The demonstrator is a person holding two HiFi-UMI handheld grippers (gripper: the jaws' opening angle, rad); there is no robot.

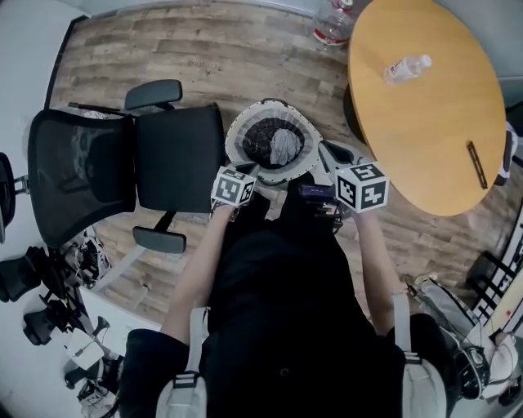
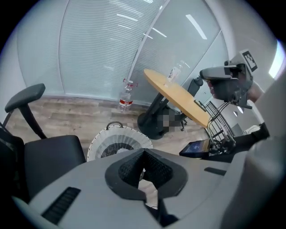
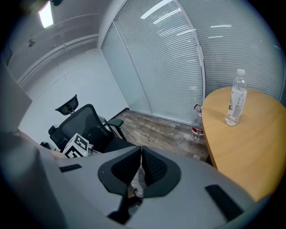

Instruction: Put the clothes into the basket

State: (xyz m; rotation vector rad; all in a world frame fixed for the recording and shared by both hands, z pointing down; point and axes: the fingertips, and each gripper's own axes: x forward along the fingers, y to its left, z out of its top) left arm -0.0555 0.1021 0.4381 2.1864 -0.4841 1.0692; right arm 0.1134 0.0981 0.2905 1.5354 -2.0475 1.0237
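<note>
The white woven basket (image 1: pixel 239 131) stands on the floor between the chair and the table, with dark and grey clothes (image 1: pixel 274 144) heaped inside. My left gripper (image 1: pixel 250 171) hovers at the basket's near rim and my right gripper (image 1: pixel 325 150) at its right rim. In the left gripper view the basket (image 2: pixel 103 139) lies just beyond the left gripper (image 2: pixel 143 167), whose pads meet with nothing between them. The right gripper (image 3: pixel 140 166) also has its pads together and holds nothing.
A black office chair (image 1: pixel 147 159) stands left of the basket. A round wooden table (image 1: pixel 425 122) with a small water bottle (image 1: pixel 406 68) is on the right, and a large bottle (image 1: pixel 333 23) stands on the floor beyond. Camera gear (image 1: pixel 49 302) clutters the lower left.
</note>
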